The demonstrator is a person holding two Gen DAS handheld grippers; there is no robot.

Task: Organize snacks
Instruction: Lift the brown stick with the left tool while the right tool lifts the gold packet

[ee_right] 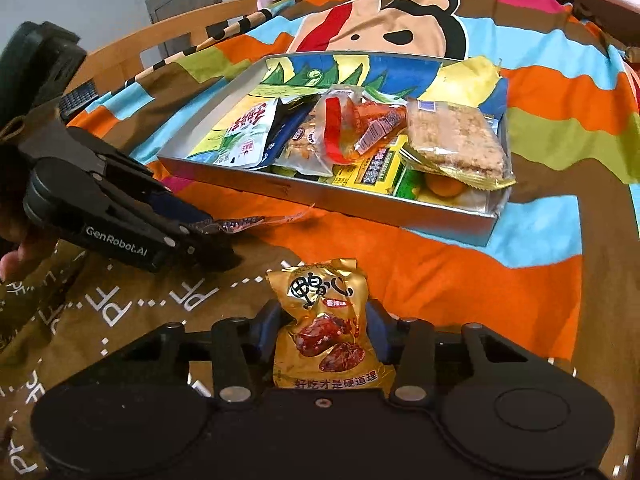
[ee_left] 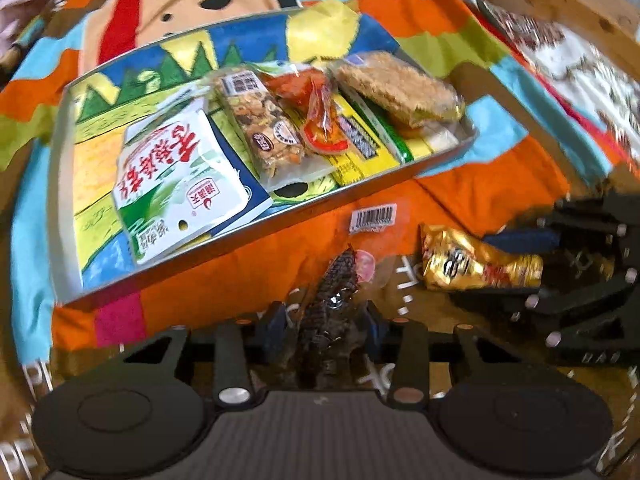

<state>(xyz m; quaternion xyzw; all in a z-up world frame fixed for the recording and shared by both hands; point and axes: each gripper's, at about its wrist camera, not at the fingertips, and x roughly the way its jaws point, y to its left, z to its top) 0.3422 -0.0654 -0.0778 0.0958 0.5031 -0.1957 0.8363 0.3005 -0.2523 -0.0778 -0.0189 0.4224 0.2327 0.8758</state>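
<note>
left tongs (ee_left: 326,328): yours are clenched on a dark snack packet (ee_left: 330,308), blue pads pressing it from both sides; the packet's clear end with a pink spot sticks out ahead of the tips. in the right wrist view the same tongs (ee_right: 212,236) come in from the left, and a thin dark strip of packet pokes out past them.
right tongs (ee_right: 326,328): yours are grasping a gold snack pouch (ee_right: 326,328), one blue pad on each side of it, its printed top rising above the tips. from the left wrist view the pouch (ee_left: 476,264) is seen sideways in those tongs (ee_left: 516,264), at the right.
where the held snacks are: both are just in front of the tray, over the bedspread (ee_right: 460,272), not inside the tray.
tray (ee_left: 60,168): a shallow silver box with a bright drawing on its floor, lying on the striped cartoon bedspread.
in the tray: a white and green pouch (ee_left: 180,184) nearest the left tongs, then a nut bar (ee_left: 264,128) in clear wrap, a red and orange sachet (ee_left: 320,120), yellow and green packs (ee_left: 360,148) underneath, and a crumbly cracker pack (ee_left: 396,88) at the far right end.
loose item: a barcode label (ee_left: 373,216) lies on the orange stripe between tray and tongs.
your hand: fingers (ee_right: 16,248) show at the left edge of the right wrist view, behind the left tongs.
</note>
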